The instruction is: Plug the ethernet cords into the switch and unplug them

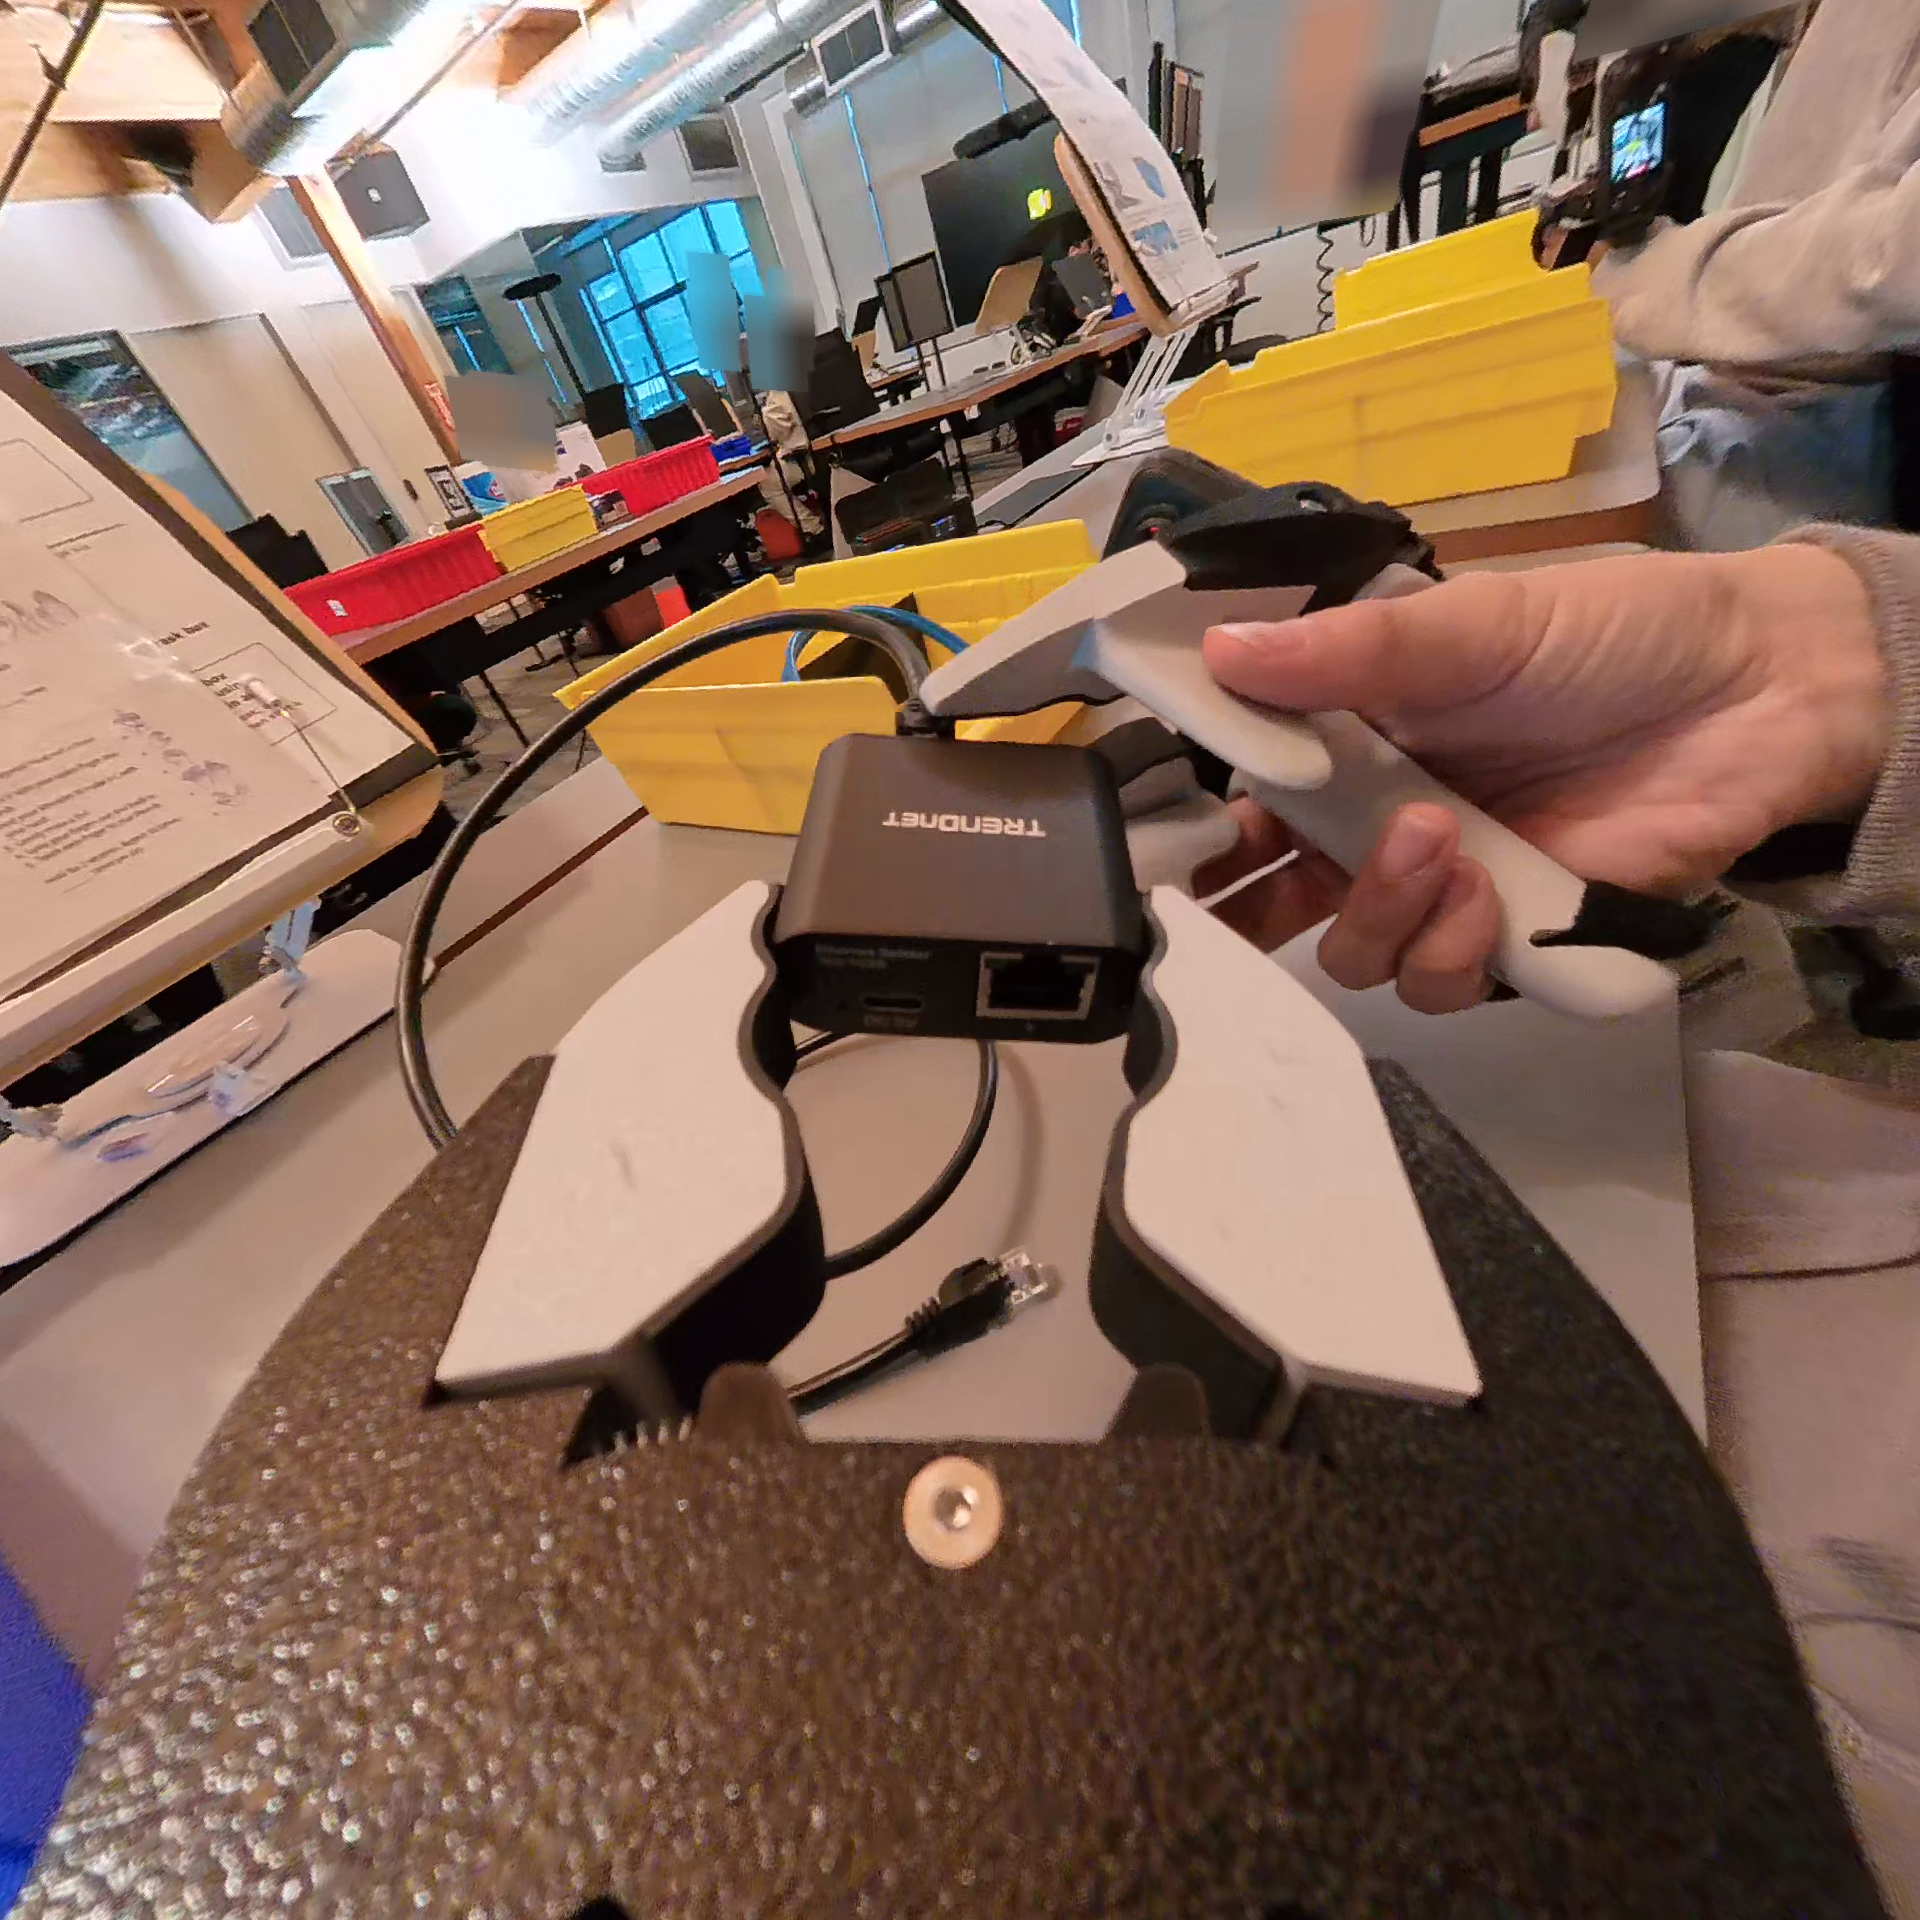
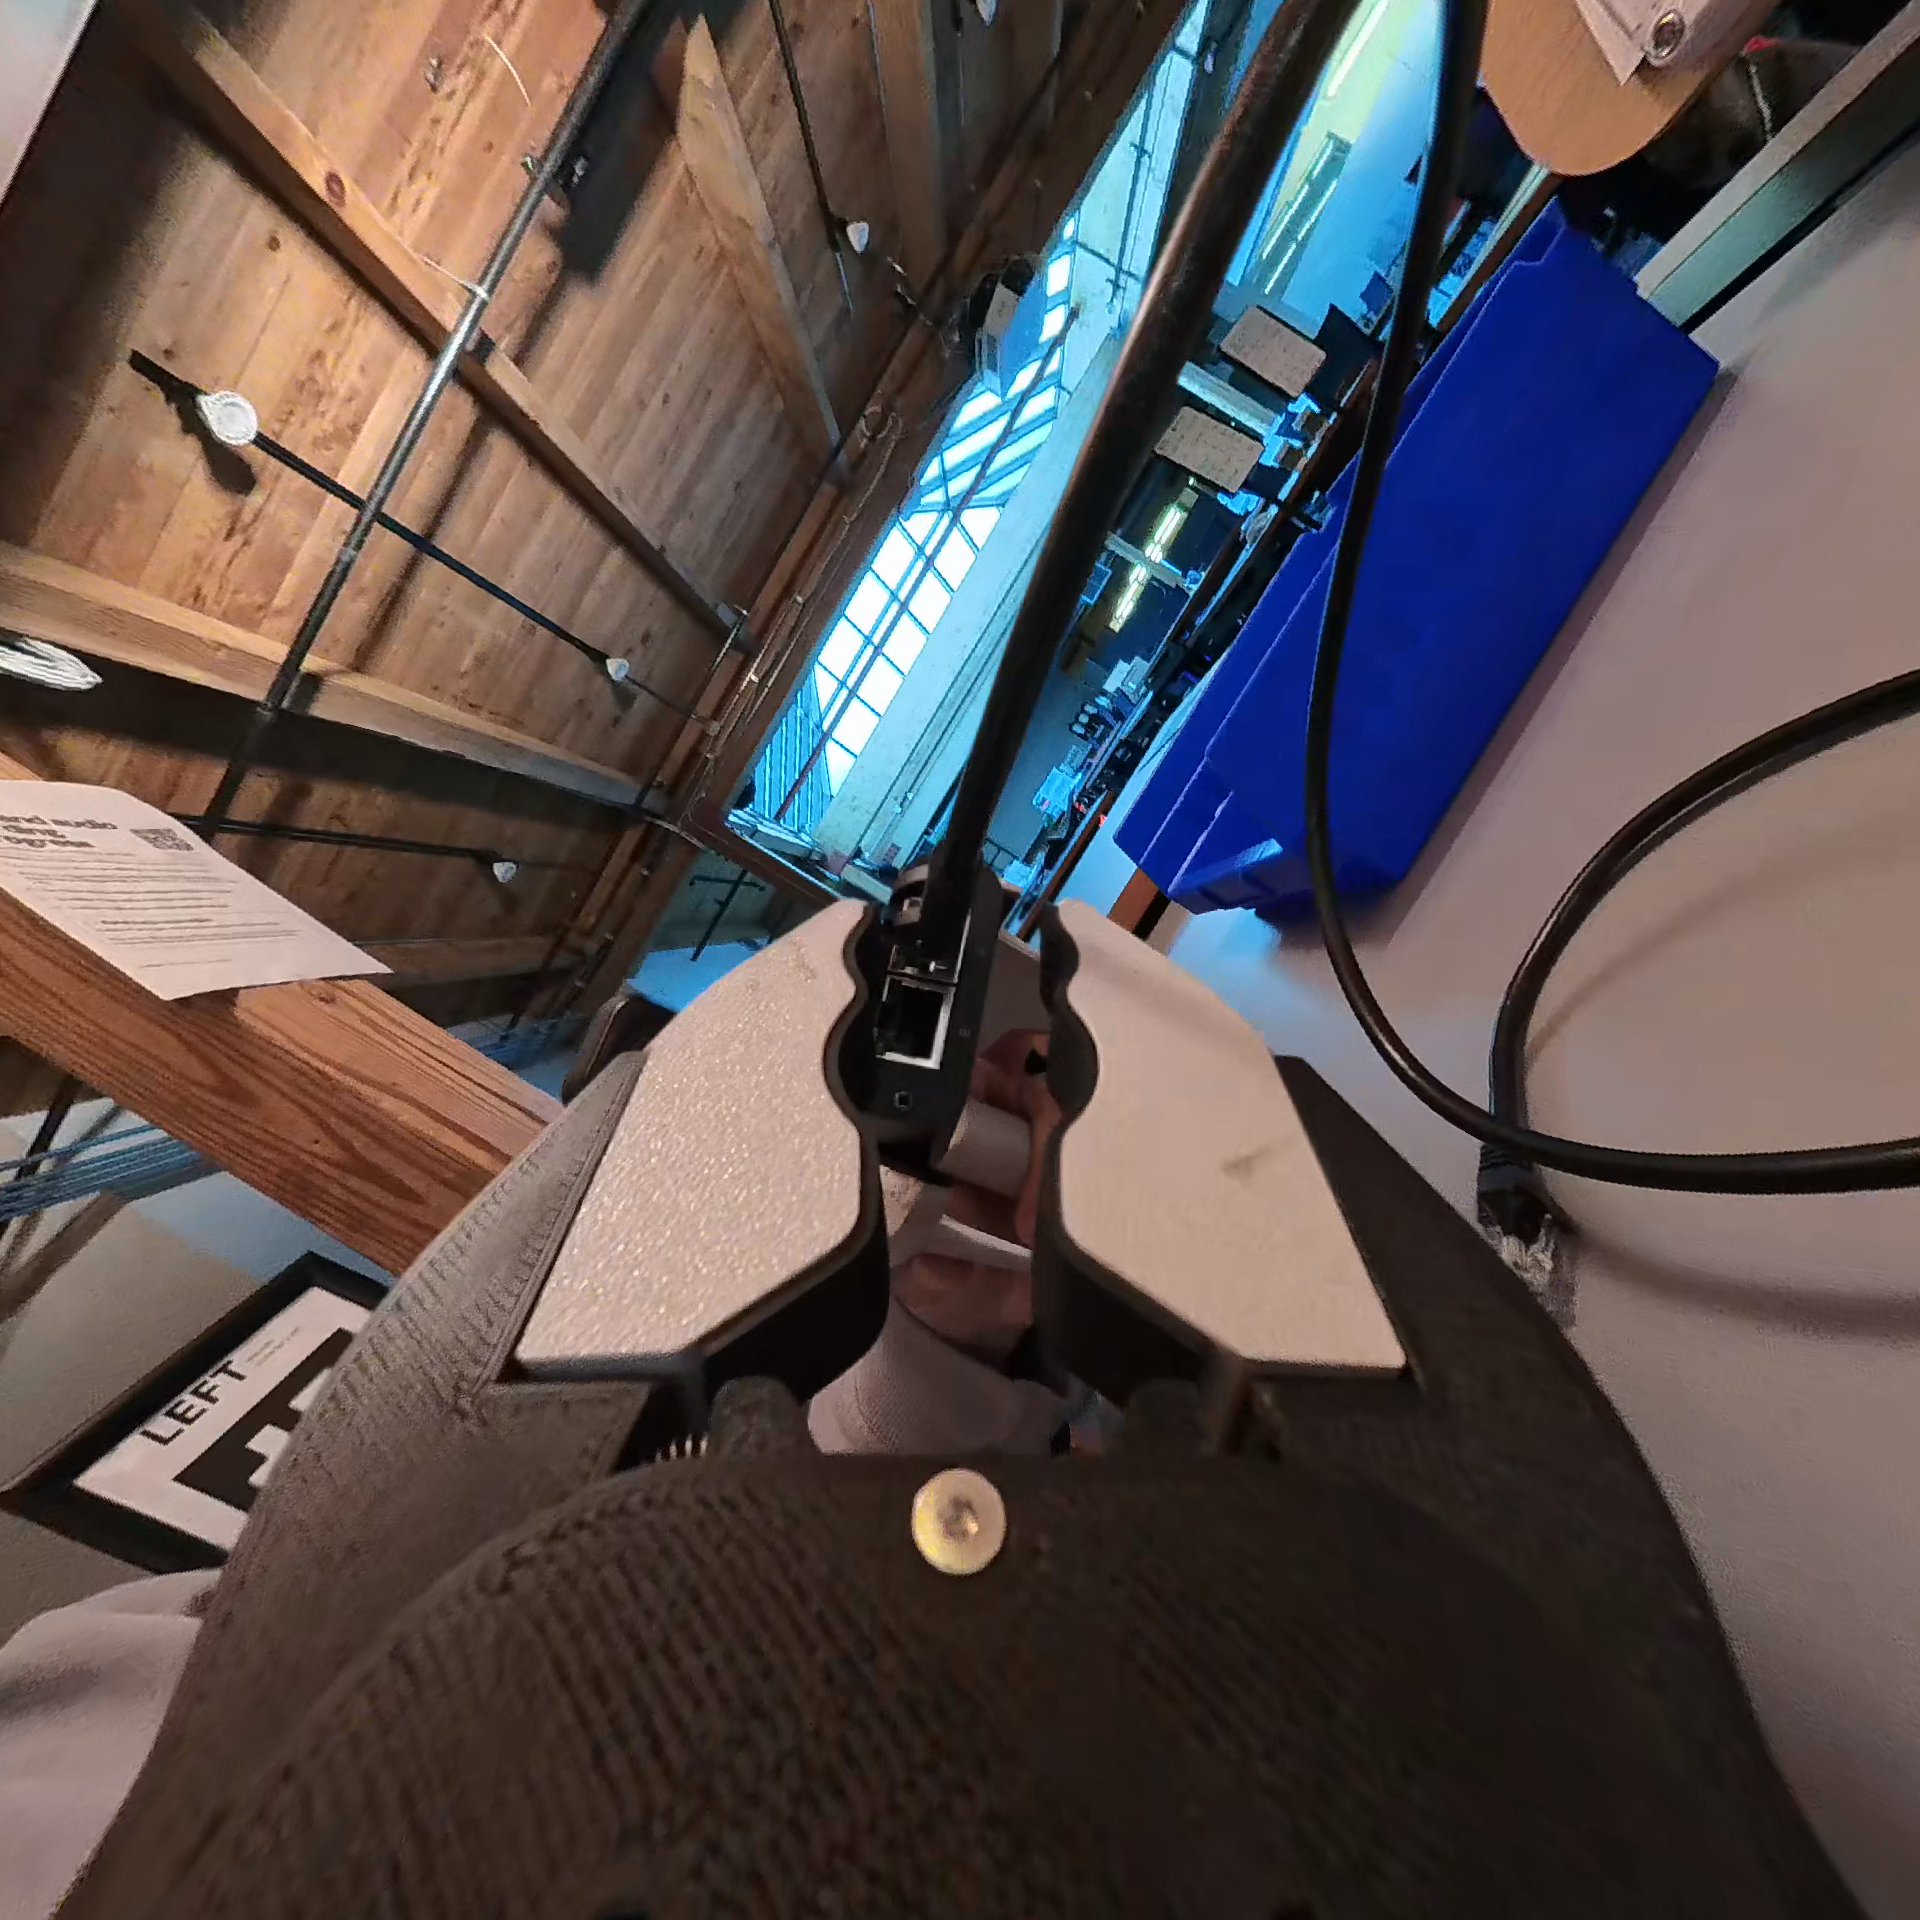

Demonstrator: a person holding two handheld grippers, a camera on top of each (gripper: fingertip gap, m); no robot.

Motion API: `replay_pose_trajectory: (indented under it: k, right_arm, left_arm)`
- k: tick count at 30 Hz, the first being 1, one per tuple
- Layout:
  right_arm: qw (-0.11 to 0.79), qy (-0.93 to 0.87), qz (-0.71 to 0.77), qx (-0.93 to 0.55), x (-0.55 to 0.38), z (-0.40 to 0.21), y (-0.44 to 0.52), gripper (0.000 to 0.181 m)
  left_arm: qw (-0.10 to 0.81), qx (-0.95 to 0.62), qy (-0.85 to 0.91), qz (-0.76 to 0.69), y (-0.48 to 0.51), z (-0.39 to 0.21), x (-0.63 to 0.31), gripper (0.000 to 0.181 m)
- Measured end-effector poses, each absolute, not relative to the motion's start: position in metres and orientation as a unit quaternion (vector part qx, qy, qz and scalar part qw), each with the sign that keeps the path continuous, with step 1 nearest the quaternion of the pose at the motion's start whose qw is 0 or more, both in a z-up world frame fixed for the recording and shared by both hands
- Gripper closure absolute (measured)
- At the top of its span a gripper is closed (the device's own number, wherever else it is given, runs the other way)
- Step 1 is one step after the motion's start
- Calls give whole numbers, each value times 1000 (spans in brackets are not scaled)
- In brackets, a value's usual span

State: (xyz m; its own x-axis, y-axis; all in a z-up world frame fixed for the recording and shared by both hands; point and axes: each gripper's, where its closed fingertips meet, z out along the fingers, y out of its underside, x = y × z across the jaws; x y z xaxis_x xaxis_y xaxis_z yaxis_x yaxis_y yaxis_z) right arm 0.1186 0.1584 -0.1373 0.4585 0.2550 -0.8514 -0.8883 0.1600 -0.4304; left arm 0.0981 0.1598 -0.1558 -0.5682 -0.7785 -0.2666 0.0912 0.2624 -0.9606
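My left gripper [image 1: 956, 935] is shut on the black switch [image 1: 956, 831] and holds it above the grey table [image 1: 312, 1143]. An empty port [image 1: 1034, 985] faces me. A black ethernet cord [image 1: 436, 894] is plugged into the switch's far side and loops left and under. Its free plug [image 1: 997, 1283] lies on the table below. In the right wrist view my right gripper [image 2: 951, 945] stands partly open around the plugged-in plug [image 2: 920, 930], above an empty port [image 2: 912, 1023]. Its upper finger [image 1: 1049, 634] reaches the plug from the right.
A yellow bin [image 1: 748, 738] with blue cable sits just behind the switch, and another [image 1: 1434, 384] is farther back right. A clipboard stand with papers [image 1: 156, 707] is on the left. A blue bin [image 2: 1455, 582] stands on the table. A hand [image 1: 1558, 748] holds the right gripper. My two grippers' fingertips are within a few centimetres of each other.
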Motion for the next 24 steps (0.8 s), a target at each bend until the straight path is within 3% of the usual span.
replay_pose_trajectory:
  k: [4,24]
  right_arm:
    - [702,319,414,-484,119,-135,158,166]
    - [712,359,413,-440,123,-140,157,167]
  left_arm:
    - [399,-251,693,-545,160,-159,100,120]
    - [429,-259,693,-518,158,-164,105,120]
